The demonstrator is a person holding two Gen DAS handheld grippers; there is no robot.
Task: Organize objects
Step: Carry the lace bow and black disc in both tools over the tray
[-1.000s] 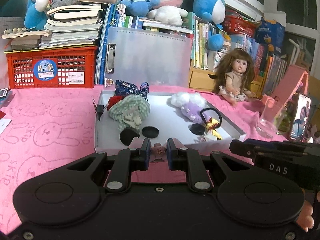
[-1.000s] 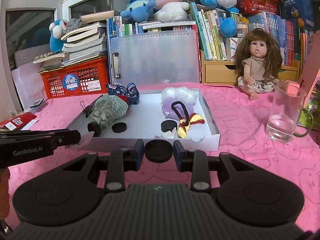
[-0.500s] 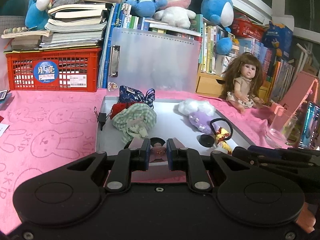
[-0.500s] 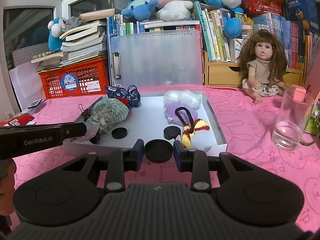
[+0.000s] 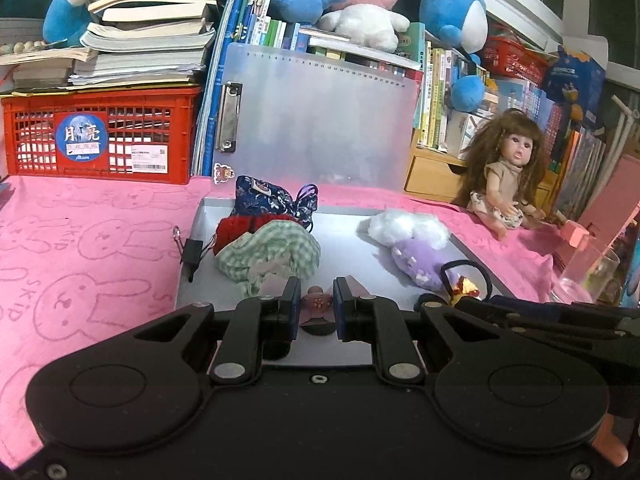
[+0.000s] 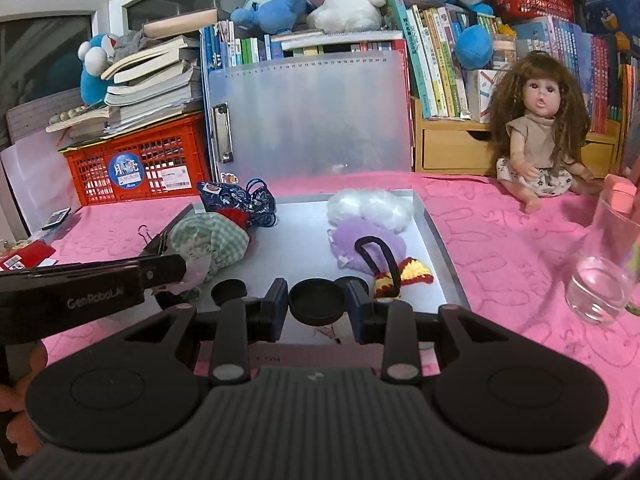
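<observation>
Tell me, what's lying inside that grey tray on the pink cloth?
In the grey tray: green checked pouch, blue patterned pouch, purple-and-white plush, black hair tie, black discs. The near edge is hidden.

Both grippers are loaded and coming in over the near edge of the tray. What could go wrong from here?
1. The left gripper pinches a small pink flowered piece by a thin edge; it could slip out short of the tray.
2. The right gripper holds a black round lid; loose black discs lie just ahead and may get knocked.
3. The grippers are close side by side and could collide.
</observation>
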